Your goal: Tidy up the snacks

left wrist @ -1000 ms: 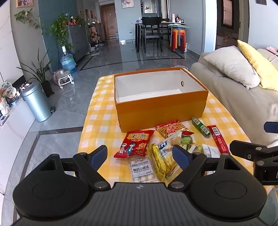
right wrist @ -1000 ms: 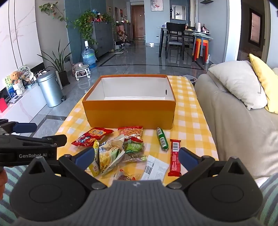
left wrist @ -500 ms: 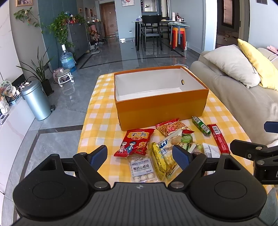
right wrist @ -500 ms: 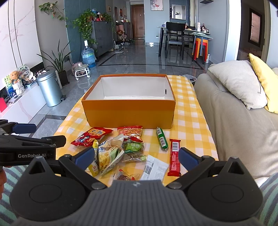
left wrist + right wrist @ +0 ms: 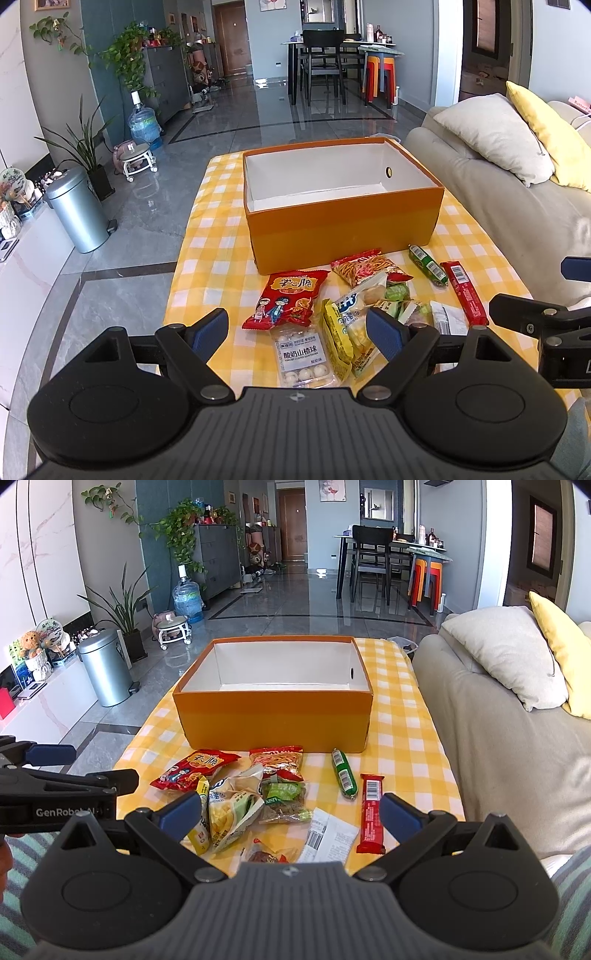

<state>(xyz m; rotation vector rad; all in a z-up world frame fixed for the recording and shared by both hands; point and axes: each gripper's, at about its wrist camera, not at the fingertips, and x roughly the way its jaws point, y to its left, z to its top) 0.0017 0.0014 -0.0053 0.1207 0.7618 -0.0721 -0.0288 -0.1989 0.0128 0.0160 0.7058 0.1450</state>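
Orange box [image 5: 343, 225] sits empty behind the snacks [image 5: 332, 306] piled on the cloth [image 5: 207, 258], left gripper [image 5: 297, 332] and right gripper [image 5: 290, 814] both wide and holding nothing; overlapping slick packets risk a double-grab or slip.

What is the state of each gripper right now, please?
Left gripper: open, holding nothing, above the snack packets.
Right gripper: open, holding nothing, above the snack packets.
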